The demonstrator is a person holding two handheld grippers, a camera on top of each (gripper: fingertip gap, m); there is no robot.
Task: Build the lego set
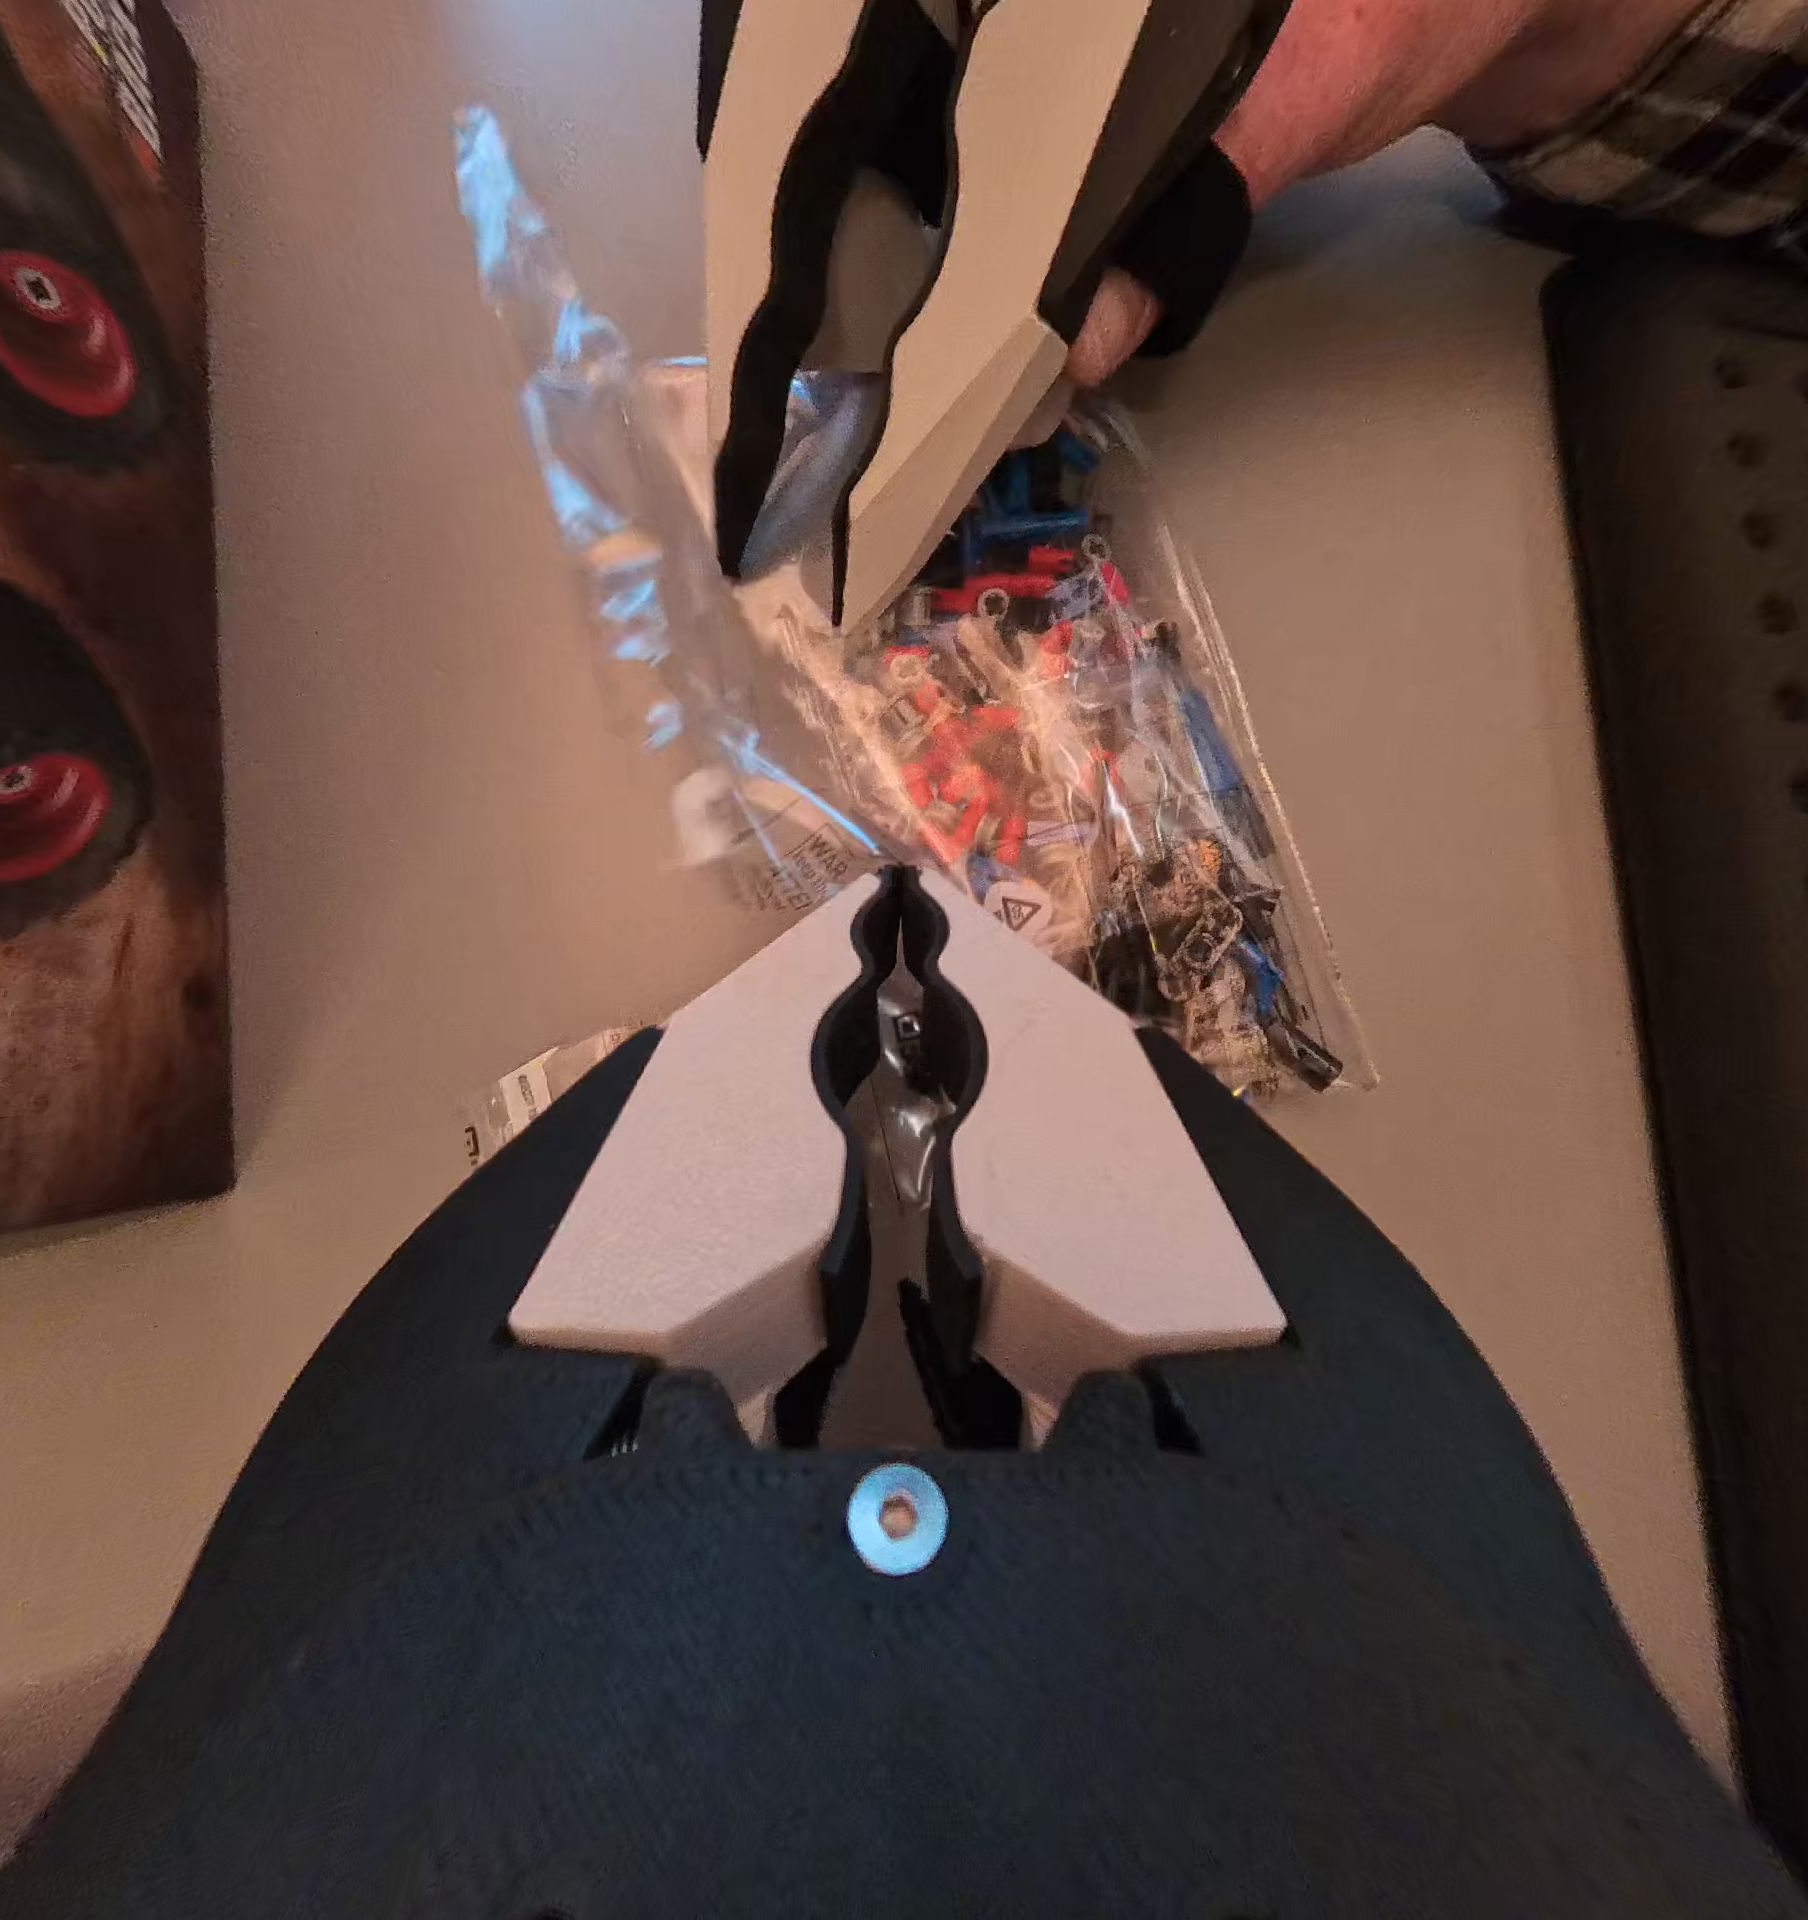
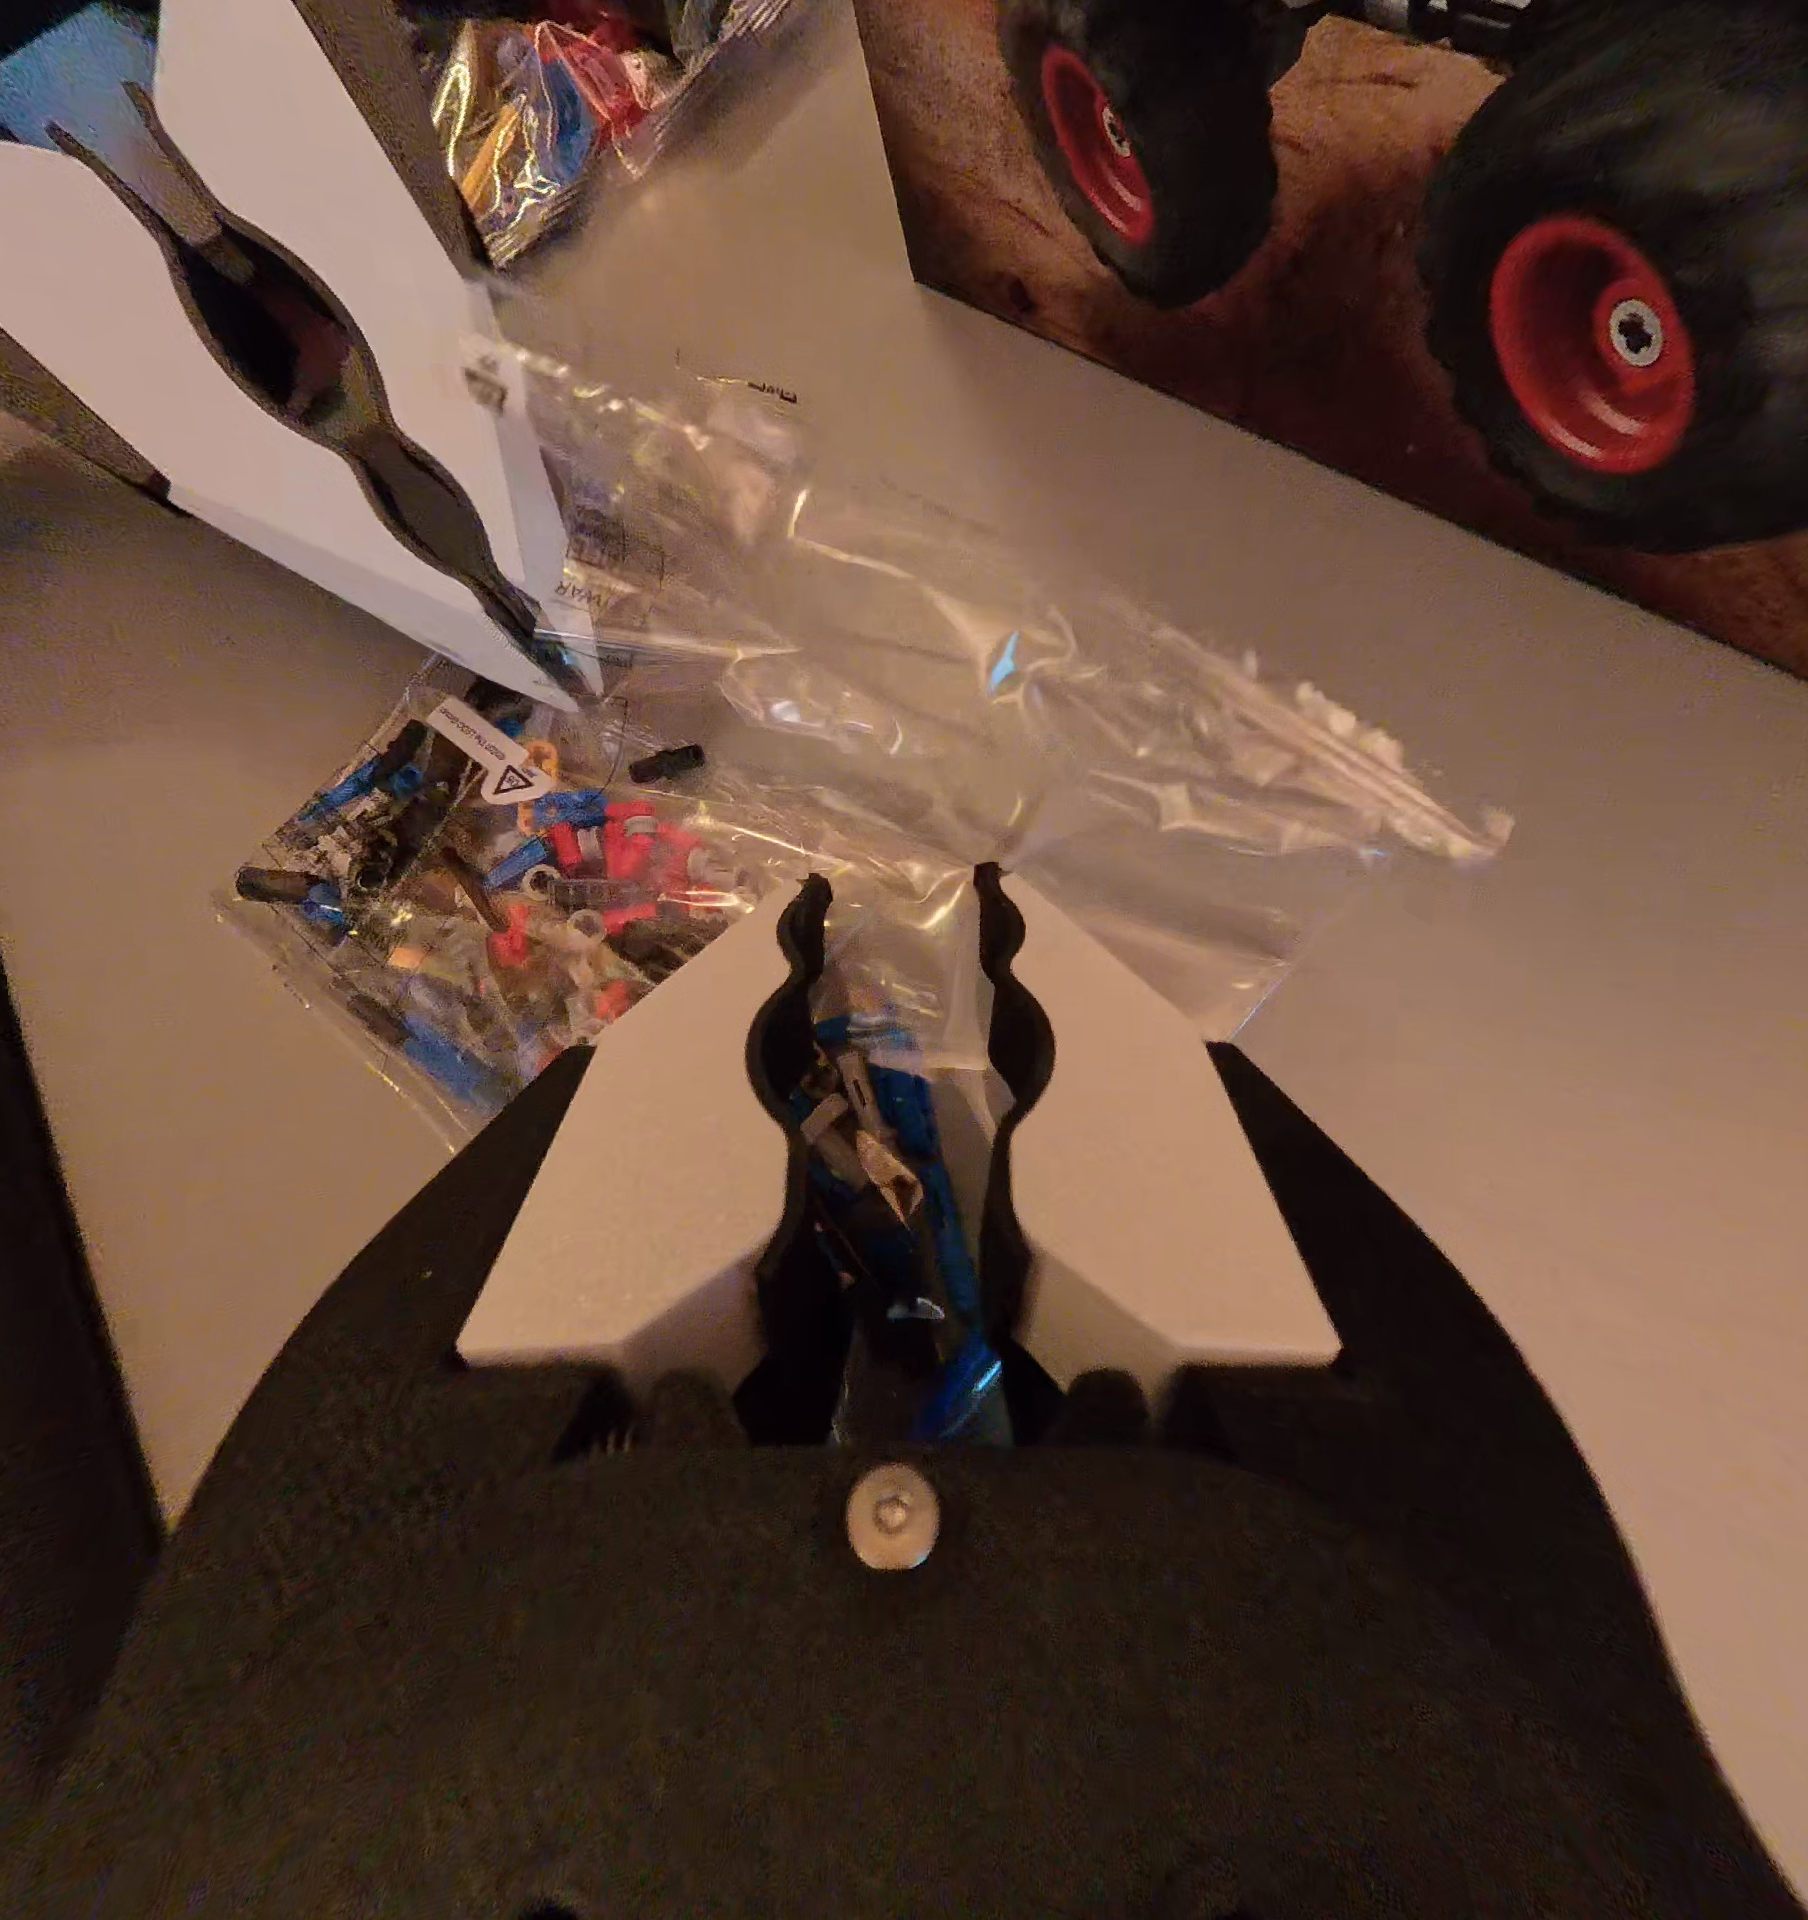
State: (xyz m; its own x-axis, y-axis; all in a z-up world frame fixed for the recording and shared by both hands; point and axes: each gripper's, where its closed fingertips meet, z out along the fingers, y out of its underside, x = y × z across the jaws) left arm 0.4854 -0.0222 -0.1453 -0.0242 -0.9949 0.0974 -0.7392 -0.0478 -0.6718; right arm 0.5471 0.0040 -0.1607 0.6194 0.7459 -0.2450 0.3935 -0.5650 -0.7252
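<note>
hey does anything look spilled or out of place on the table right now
One small black piece lies loose on the table, just outside the clear bag of parts, beside the left tool. Everything else looks bagged.

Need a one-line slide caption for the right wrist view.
Right gripper, fingers apart, around a clear bag of Lego parts; left gripper pinches the plastic nearby.
</note>
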